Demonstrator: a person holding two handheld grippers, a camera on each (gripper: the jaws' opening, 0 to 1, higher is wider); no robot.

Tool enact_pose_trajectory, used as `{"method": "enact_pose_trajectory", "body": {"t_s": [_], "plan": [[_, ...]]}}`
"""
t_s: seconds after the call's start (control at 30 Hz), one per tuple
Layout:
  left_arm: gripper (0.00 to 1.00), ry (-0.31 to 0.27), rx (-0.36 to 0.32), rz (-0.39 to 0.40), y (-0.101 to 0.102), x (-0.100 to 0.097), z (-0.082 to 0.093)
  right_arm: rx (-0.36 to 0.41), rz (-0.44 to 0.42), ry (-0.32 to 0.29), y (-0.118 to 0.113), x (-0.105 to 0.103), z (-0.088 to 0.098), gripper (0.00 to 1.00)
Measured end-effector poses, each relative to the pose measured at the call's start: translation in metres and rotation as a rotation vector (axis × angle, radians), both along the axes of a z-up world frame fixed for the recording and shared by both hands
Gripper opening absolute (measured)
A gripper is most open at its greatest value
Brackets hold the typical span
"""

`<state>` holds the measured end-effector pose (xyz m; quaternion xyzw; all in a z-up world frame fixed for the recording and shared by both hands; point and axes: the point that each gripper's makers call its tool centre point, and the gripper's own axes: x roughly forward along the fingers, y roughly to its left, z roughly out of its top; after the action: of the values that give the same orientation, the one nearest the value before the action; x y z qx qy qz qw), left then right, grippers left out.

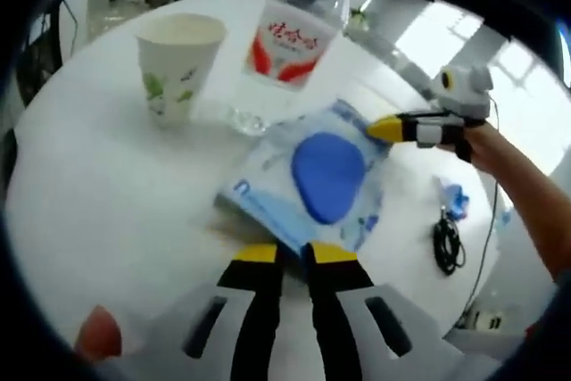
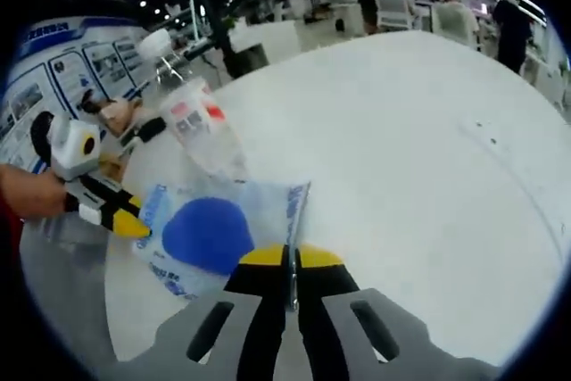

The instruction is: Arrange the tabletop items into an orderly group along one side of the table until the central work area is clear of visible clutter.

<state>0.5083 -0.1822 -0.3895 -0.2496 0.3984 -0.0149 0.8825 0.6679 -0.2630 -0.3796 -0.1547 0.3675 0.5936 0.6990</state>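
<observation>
On the round white worktop [image 1: 107, 194] lies a soft packet of wipes [image 1: 308, 180] in clear-and-blue wrapping with a large blue oval label, and both tools meet at it from opposite sides. Seen in the left gripper view, the left hand-held gripper [image 1: 294, 253] has its yellow-tipped black jaws drawn close together on the packet's near edge, clamped on it; the right hand-held gripper [image 1: 385, 128] comes in from the right, held by a person's hand [image 1: 482, 142], its yellow tip touching the packet's far corner. Just behind the packet stands a clear plastic water bottle [image 1: 294, 42] with a red-and-white label, and beside that, to the left, a white paper cup [image 1: 174, 69] printed with green leaves — upright, apart from the packet. A black cable [image 1: 446, 243] and a small blue item lie near the worktop's right edge. From the right gripper view, the right hand-held gripper [image 2: 290, 259] has its jaws shut tight on the thin edge of the packet [image 2: 210, 234], the left hand-held gripper [image 2: 129, 225] pinches the opposite side, and the bottle [image 2: 201, 127] stands beyond — the rest of the worktop [image 2: 428, 149] stretches away white to the right.
</observation>
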Motion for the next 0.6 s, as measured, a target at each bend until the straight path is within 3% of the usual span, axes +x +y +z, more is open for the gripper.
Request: {"method": "enact_pose_trajectory", "body": {"t_s": [0.27, 0.6], "plan": [[0.00, -0.017, 0.011, -0.037, -0.004, 0.002, 0.011, 0.034, -0.034, -0.006, -0.016, -0.005, 0.025, 0.02], [0.00, -0.050, 0.041, -0.127, -0.016, 0.016, 0.035, 0.047, -0.101, -0.055, -0.054, -0.011, 0.053, 0.02]]}}
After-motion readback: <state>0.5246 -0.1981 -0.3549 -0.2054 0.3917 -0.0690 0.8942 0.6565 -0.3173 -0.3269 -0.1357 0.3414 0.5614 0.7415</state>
